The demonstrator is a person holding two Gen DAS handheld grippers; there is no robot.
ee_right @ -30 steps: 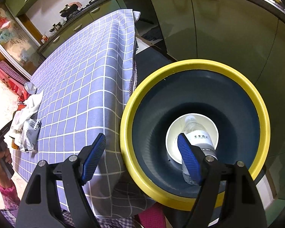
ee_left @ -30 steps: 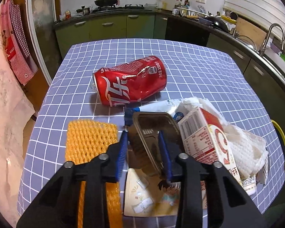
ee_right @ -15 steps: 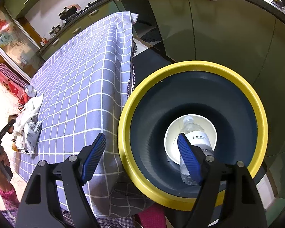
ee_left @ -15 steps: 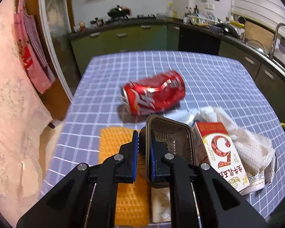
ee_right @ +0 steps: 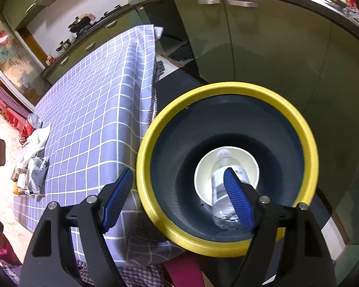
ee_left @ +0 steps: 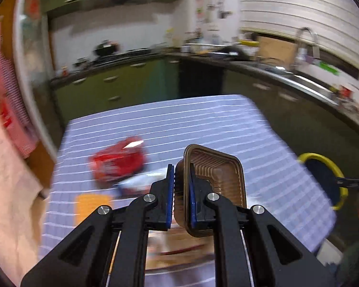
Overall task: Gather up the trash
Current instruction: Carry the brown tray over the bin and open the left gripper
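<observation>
One piece of trash, the brown tray [ee_left: 215, 179], has just been lifted clear of the surface [ee_left: 203, 124]: a second ago it lay among the litter between half-open jaws, and half a second ago they had shut on its wall. It is now carried upright in the left gripper [ee_left: 181, 196], whose jaws are drawn narrow and pinch one wall of the tray. The blur suggests a swing toward the bin [ee_left: 323, 179], seen at the right beyond the surface's edge. The can [ee_left: 118, 165], an orange net [ee_left: 91, 205] and wrappers are left behind on the surface, so several pickups are judged to remain.

The right gripper [ee_right: 179, 198] is held over the bin [ee_right: 227, 167] with jaws wide and nothing between them; a bottle [ee_right: 221, 191] and a white cup [ee_right: 203, 174] lie inside.
</observation>
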